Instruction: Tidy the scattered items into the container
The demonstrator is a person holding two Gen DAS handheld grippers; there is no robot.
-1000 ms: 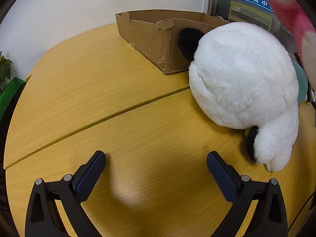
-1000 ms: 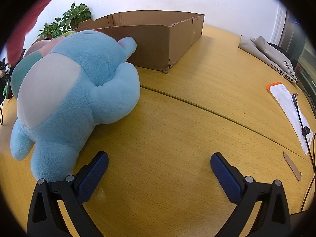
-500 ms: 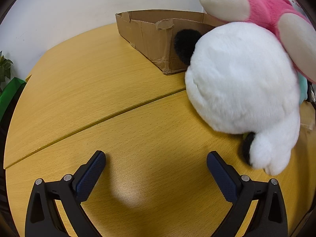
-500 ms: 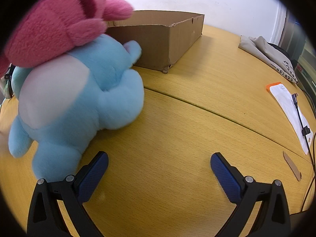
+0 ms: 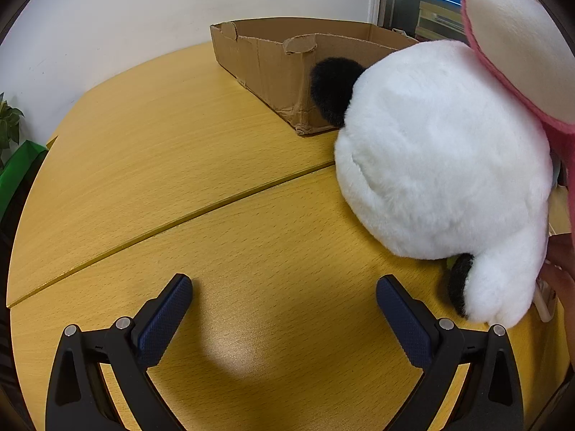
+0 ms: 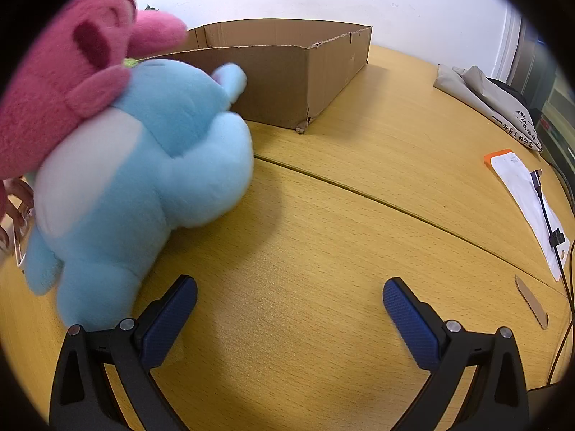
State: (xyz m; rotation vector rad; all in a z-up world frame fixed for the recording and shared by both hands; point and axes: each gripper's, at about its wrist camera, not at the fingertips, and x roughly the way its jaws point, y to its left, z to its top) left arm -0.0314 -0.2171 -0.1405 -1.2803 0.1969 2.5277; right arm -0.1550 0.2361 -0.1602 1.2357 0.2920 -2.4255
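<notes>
A white plush with black ears (image 5: pixel 442 165) lies on the wooden table (image 5: pixel 179 165) to the right of my left gripper (image 5: pixel 284 305), which is open and empty. A pink plush (image 5: pixel 521 57) rests on top of it. In the right wrist view a light blue plush (image 6: pixel 143 186) lies left of my open, empty right gripper (image 6: pixel 289 305), its foot beside the left finger, with the pink plush (image 6: pixel 68 82) on top. An open cardboard box (image 5: pixel 287 57) stands behind the toys; it also shows in the right wrist view (image 6: pixel 287 72).
A person's hand (image 5: pixel 560 280) shows at the right edge by the white plush. A grey cloth bag (image 6: pixel 485 97), a white envelope with a cable (image 6: pixel 528 197) and a cardboard scrap (image 6: pixel 532 301) lie at the right. A green plant (image 5: pixel 10 125) stands at the left edge.
The pink plush has come down into view and now lies on top of the white and blue plushes. A hand has appeared beside them. Both grippers have stayed still and open.
</notes>
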